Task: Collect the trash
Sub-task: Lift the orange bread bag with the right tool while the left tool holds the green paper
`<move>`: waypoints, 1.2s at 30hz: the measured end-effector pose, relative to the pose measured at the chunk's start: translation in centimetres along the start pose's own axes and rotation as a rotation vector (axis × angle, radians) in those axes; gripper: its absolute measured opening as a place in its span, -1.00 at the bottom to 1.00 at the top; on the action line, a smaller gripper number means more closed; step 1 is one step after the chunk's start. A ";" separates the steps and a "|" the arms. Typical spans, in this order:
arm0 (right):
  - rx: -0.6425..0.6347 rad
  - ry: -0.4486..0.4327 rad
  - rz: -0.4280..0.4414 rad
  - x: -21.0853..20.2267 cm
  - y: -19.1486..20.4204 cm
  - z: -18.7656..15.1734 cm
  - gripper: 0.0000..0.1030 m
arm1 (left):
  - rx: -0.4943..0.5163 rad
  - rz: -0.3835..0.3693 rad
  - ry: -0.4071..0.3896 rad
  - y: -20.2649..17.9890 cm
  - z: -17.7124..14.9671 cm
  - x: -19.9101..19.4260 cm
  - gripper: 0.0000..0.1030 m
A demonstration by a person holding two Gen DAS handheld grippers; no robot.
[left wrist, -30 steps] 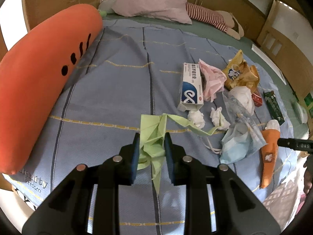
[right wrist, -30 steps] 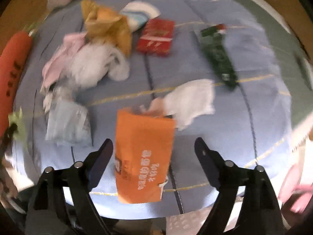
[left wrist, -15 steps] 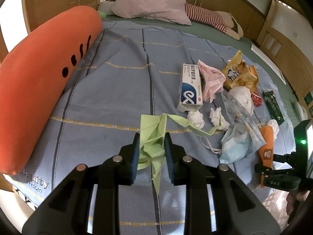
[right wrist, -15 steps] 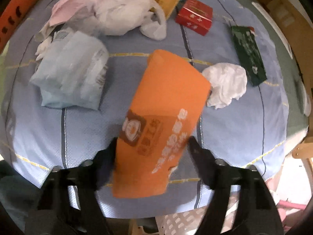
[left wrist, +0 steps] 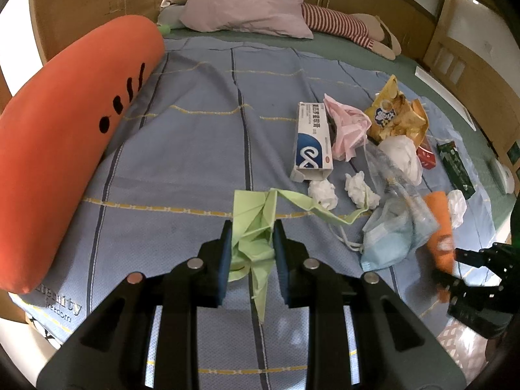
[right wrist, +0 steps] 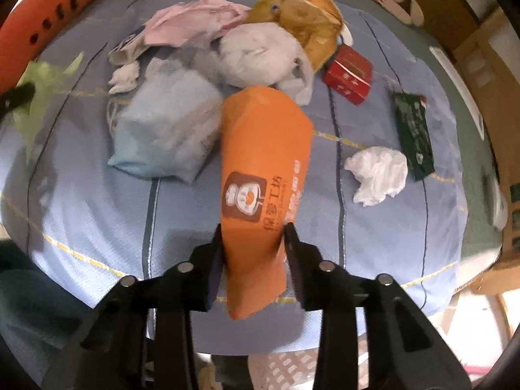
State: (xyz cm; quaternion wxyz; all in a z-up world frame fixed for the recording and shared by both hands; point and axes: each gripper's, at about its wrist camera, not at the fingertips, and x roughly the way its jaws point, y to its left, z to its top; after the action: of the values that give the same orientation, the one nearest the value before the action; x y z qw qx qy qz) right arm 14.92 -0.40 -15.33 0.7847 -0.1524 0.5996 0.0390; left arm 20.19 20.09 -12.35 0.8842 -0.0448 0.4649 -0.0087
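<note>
My left gripper (left wrist: 252, 239) is shut on a crumpled green paper (left wrist: 256, 224) above the blue bedspread; a strip of it trails right. My right gripper (right wrist: 255, 243) is shut on the lower part of an orange packet (right wrist: 260, 169), also seen in the left wrist view (left wrist: 440, 227) at the bed's right edge. More trash lies on the bed: a blue mask bag (right wrist: 165, 130), a white plastic bag (right wrist: 260, 55), a yellow snack bag (right wrist: 302, 16), a pink wrapper (left wrist: 346, 126), a white and blue box (left wrist: 313, 139), a red box (right wrist: 347, 74), a green packet (right wrist: 414, 130), and white tissue balls (right wrist: 378, 170).
A big orange carrot pillow (left wrist: 65, 136) lies along the bed's left side. A lilac pillow (left wrist: 247, 9) and a striped soft toy (left wrist: 344, 29) are at the head. Wooden cabinets (left wrist: 471, 58) stand at the right. A white basket (right wrist: 289, 367) sits below the bed's near edge.
My right gripper moved in over the orange packet and closed its jaws on it. My left gripper kept still with the green paper in it.
</note>
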 end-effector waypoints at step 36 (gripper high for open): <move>0.238 -0.227 0.122 -9.4 -7.0 -4.1 0.28 | 0.164 -0.036 -0.129 -9.0 -3.5 -10.2 -0.51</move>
State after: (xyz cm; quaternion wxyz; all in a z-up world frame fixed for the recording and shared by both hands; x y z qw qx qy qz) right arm 10.15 -7.11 -5.96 0.8561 -0.0164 0.5155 0.0323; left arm 11.72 11.44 -5.14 0.9126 0.0188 0.4041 -0.0598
